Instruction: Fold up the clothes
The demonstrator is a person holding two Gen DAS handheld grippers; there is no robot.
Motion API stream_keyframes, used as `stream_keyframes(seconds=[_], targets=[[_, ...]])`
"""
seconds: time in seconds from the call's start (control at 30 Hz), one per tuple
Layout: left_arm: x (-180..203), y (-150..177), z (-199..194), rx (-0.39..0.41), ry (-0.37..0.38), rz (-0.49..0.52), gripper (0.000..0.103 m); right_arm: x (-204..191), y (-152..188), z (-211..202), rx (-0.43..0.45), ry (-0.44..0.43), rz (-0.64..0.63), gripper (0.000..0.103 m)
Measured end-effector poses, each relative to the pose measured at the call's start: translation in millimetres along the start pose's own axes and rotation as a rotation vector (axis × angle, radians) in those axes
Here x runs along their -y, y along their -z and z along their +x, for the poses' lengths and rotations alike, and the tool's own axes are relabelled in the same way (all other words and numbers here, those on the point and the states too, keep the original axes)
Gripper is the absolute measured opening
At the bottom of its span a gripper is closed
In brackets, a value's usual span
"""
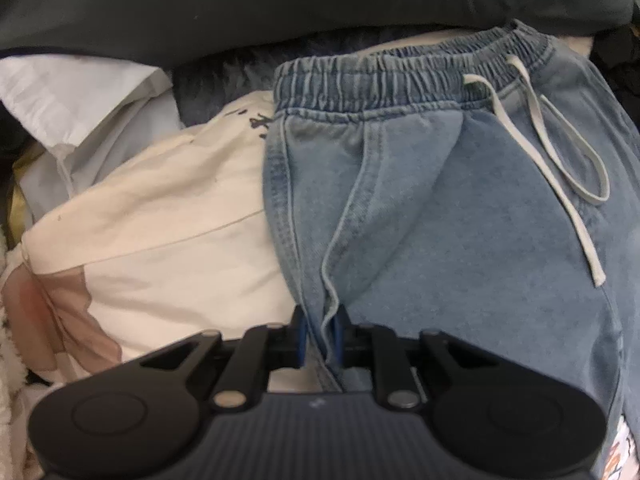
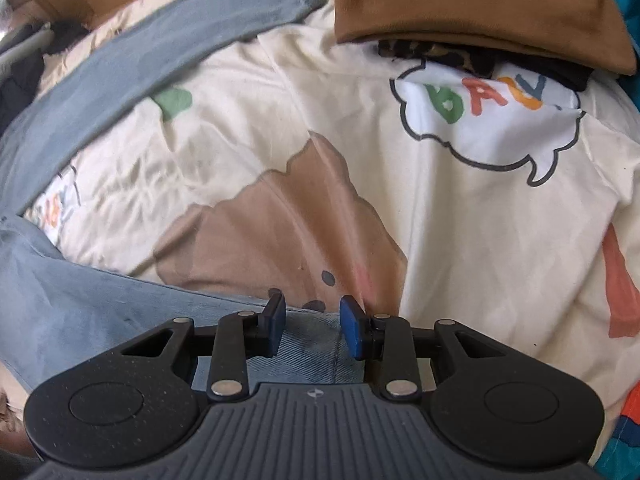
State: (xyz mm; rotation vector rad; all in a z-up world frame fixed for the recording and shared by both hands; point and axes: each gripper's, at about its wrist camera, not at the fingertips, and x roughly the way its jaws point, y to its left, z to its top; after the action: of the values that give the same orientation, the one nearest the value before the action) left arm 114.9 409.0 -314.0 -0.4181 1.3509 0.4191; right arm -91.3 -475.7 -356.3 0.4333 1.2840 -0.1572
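Around the work: a cream bedsheet (image 2: 256,120) with cartoon print, rumpled, carrying a brown bear-like patch (image 2: 288,232) and a white speech bubble (image 2: 488,136) with coloured letters. At the top right of the right wrist view, a folded brown garment (image 2: 472,4) stacked on something dark and leopard-patterned (image 2: 440,54), overlapping the bubble's upper edge. In the left wrist view, a dark grey fabric mass (image 1: 280,0) across the top, a white crumpled cloth (image 1: 80,80) at upper left, a dark fuzzy patch (image 1: 216,80) between them and the jeans. Nothing lying over the waistband.

Light blue denim jeans (image 1: 460,208) spread on the sheet, elastic waistband (image 1: 400,76) gathered and facing away, pale drawstring (image 1: 556,152) looped loose over the front, one end trailing down. A raised fold of denim along the seam running from the waistband down to the left hand-held gripper (image 1: 320,332). Seen from the right wrist, one leg (image 2: 132,56) stretched diagonally toward the upper left, another part of the jeans bunched at lower left.

Left hand-held gripper narrow, blue pads pinching that denim fold. Right hand-held gripper (image 2: 312,328) partly apart, pads clear of cloth, poised above a denim edge near the bear patch.
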Motion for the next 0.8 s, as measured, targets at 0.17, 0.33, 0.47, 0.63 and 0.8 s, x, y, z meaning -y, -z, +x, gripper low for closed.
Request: stream_keyframes(seconds=[0.17,0.33,0.47,0.63,0.8], targets=[[-5,-5,-15,0.047,-0.003,0.006,0.033,6,2,8,0.002,0.026,0.006,0.036],[-11,-13,-28,0.077,-0.006,0.019,0.039,13,3,11,0.008,0.021,0.055,0.036],[-10,-13,-36,0.083,-0.008,0.026,0.04,14,5,14,0.004,0.024,0.073,0.036],[-2,-11,-44,0.09,-0.003,0.045,0.045,11,14,11,-0.009,0.029,0.047,0.037],[6,-8,-44,0.081,-0.008,0.073,0.045,13,27,12,-0.028,0.019,0.06,0.039]])
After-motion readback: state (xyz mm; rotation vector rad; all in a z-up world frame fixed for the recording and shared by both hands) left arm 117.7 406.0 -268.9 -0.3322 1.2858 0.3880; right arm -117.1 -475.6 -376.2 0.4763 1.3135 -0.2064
